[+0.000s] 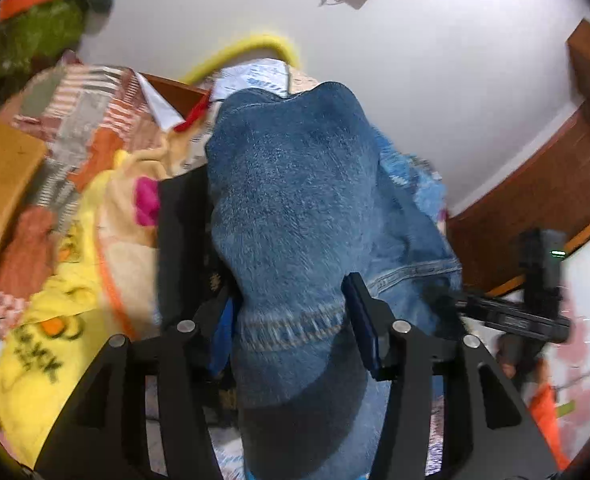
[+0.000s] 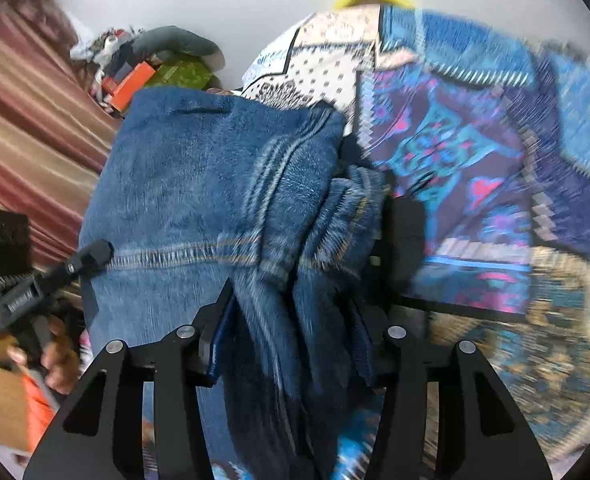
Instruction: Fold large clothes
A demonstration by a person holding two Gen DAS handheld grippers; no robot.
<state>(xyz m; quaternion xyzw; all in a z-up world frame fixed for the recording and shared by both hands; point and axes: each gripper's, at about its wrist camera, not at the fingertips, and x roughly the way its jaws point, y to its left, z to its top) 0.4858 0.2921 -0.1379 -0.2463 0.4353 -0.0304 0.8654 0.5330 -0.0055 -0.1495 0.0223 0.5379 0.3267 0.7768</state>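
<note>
Jeans (image 1: 291, 208) hang bunched over the patterned bed (image 2: 475, 168), left gripper (image 1: 291, 320) fingers and right gripper (image 2: 291, 328) fingers each pinching a thick hemmed fold; denim looks heavy, limp, grippy, so hold at stitched seams

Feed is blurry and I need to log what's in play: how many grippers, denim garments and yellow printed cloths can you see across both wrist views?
Grippers: 2, the left gripper and the right gripper, both with denim between their fingers.
Denim garments: 1, the blue jeans.
Yellow printed cloths: 1, the yellow cloth, lying to the left in the left wrist view.
Total: 4
</note>
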